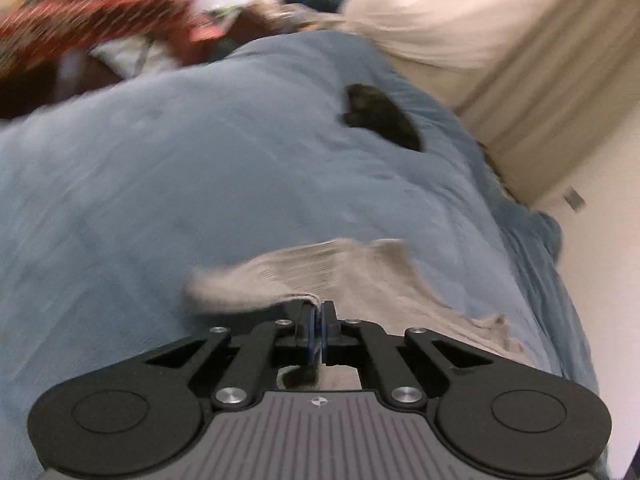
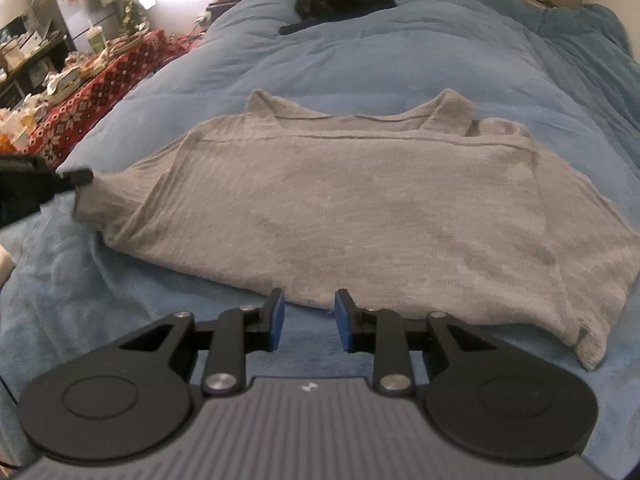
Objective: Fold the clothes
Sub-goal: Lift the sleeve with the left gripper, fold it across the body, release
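Grey top spread on the blue bed, left side pinched for the fold.

We note, largest first: the blue comforter (image 2: 400, 60) fills both views and serves as our folding surface; a black cat (image 2: 344, 0) lies curled at top centre of the right wrist view, well apart from the work. The grey knit top (image 2: 340, 208) lies flat across the middle of that view, neckline toward the top, presumably smoothed so its sides can fold inward. At mid-left the left gripper (image 2: 82, 178) has its fingers clamped together on the top's left edge; its own view confirms cloth pinched between the pads (image 1: 308, 320), apparently to carry that side over. The right gripper (image 2: 309, 316) hovers at the near hem, fingers apart and empty, likely waiting to steady the cloth.
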